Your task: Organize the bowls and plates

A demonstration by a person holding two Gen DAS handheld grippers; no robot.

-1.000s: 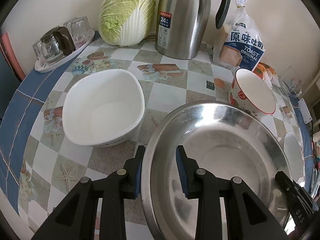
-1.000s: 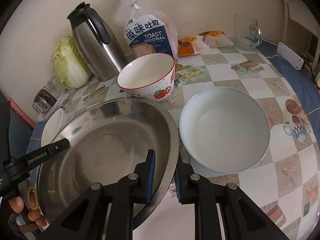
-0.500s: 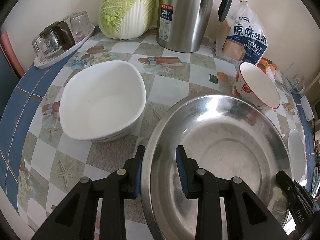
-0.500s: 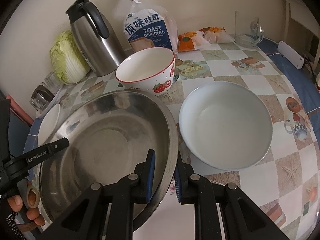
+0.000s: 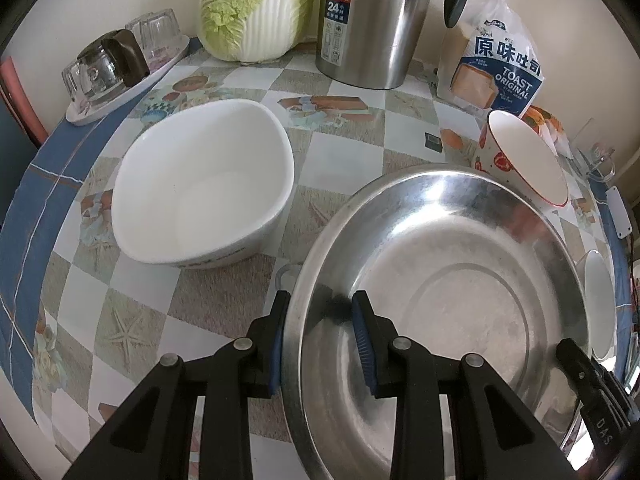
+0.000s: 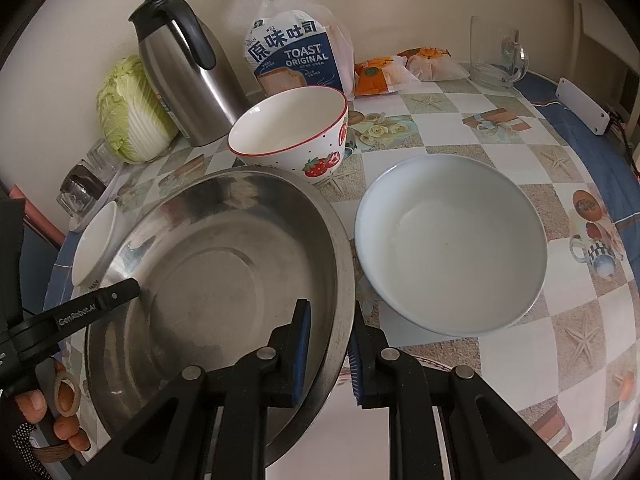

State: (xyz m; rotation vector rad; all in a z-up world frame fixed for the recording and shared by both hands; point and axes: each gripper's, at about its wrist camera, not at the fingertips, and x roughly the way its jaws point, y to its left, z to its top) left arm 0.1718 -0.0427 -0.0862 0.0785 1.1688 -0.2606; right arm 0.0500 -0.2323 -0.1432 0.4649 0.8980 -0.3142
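My left fingers and right fingers clamped opposite rims of the steel basin, held between white bowl and pale bowl above the worktop.

The bread bag has big white Chinese signs, 原味吐司, and under them the words "TOAST ORIGINAL". The steel jug has a small label with the number "24" on it; the tiny words below it are too small to read. The left hand-held gripper has "GenRobot.AI" on its black finger. The white bowl shows "MAY" on its side.
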